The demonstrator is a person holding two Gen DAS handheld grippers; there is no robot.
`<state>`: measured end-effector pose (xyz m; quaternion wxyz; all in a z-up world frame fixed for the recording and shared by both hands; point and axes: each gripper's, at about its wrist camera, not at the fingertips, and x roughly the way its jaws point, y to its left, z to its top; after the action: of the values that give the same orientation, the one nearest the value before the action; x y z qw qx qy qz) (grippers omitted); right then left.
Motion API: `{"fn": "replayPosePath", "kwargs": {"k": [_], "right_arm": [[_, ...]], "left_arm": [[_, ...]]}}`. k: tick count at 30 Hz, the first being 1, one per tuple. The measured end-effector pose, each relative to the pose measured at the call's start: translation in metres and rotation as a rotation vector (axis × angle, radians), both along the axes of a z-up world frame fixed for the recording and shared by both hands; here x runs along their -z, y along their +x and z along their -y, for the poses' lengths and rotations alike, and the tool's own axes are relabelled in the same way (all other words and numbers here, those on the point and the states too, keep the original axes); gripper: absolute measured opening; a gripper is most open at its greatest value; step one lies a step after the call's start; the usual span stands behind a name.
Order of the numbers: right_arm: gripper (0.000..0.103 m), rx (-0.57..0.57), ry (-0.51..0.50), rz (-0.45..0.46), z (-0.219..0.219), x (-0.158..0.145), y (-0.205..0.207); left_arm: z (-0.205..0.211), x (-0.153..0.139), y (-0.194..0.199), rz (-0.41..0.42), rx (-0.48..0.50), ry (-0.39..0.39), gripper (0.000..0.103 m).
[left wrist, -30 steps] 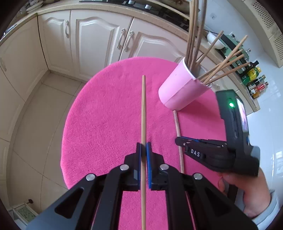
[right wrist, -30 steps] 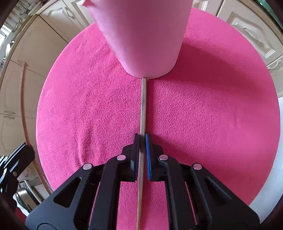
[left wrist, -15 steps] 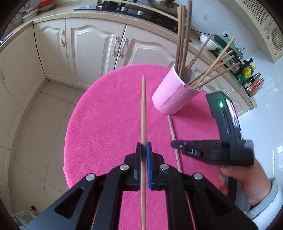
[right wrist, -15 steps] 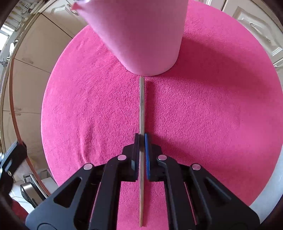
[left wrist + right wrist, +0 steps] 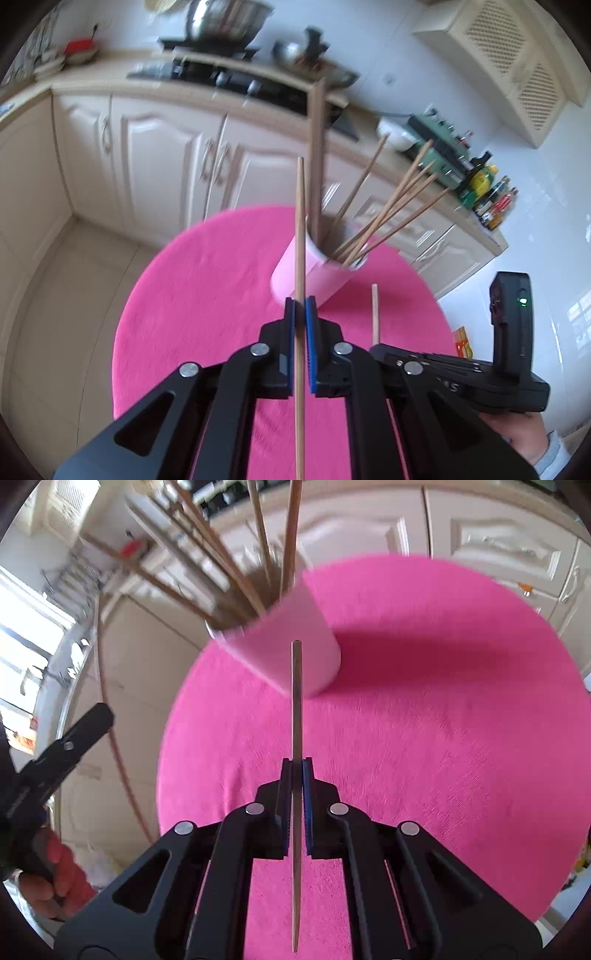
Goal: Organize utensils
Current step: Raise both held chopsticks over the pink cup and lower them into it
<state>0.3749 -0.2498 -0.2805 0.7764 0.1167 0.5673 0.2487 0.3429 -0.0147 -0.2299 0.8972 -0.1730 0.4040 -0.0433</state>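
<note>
A pink cup (image 5: 314, 273) with several wooden chopsticks (image 5: 399, 206) in it stands on the pink round table (image 5: 207, 295). My left gripper (image 5: 300, 306) is shut on a wooden chopstick (image 5: 300, 221) and holds it up in front of the cup. My right gripper (image 5: 296, 766) is shut on another chopstick (image 5: 296, 701), lifted off the table and pointing at the cup (image 5: 291, 650). In the left wrist view the right gripper's body (image 5: 461, 380) is low right, with its chopstick (image 5: 375, 310) sticking out. The left gripper's finger (image 5: 66, 746) shows at the left in the right wrist view.
Cream kitchen cabinets (image 5: 155, 158) and a counter with a hob and pots (image 5: 229, 26) stand behind the table. Sauce bottles (image 5: 487, 195) sit on the counter at the right. The tiled floor (image 5: 55, 314) lies to the left.
Both grippers have lifted and tilted up. The right gripper's chopstick has come off the table. The left gripper's chopstick has swung in front of the cup.
</note>
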Motion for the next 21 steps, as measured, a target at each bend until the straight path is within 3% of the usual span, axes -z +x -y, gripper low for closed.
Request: {"fn": "replayPosePath", "kwargs": {"k": [10, 21], "right_arm": [[0.005, 0.113, 0.193, 0.224, 0.045, -0.071, 0.013], [0.006, 0.158, 0.24, 0.585, 0.035, -0.139, 0.051]], "left_arm": [[0.021, -0.044, 0.016, 0.247, 0.018, -0.011, 0.006], [0.047, -0.067, 0.046, 0.496, 0.0, 0.054, 0.006]]}}
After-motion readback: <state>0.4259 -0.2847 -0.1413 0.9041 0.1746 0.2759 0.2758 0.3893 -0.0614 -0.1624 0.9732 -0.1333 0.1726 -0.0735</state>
